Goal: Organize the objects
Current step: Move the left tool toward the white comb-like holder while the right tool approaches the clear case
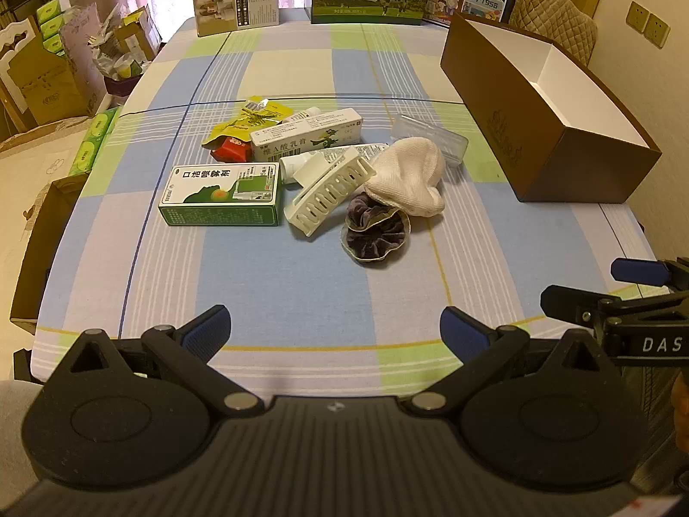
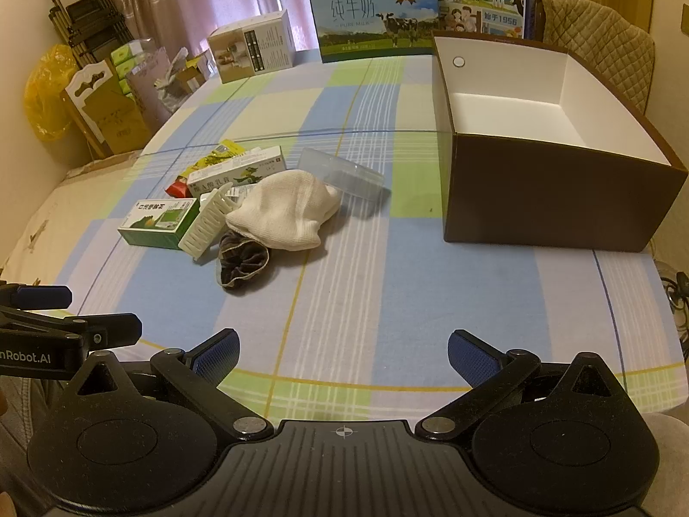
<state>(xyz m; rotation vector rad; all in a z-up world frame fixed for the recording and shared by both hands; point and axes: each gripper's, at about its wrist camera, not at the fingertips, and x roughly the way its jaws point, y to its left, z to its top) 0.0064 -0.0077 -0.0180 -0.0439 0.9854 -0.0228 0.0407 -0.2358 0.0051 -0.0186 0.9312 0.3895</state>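
You have not started: both your left gripper (image 1: 335, 327) and right gripper (image 2: 343, 353) hover spread wide and empty at the bottom, the pile around the white cloth pouch (image 2: 280, 211) sits mid-frame, and the brown box (image 2: 560, 198) at right holds nothing.

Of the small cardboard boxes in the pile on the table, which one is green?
The green box at the near left end of the pile, lying flat beside the white hair clip. The other carton, farther back, is white with only a small green picture.
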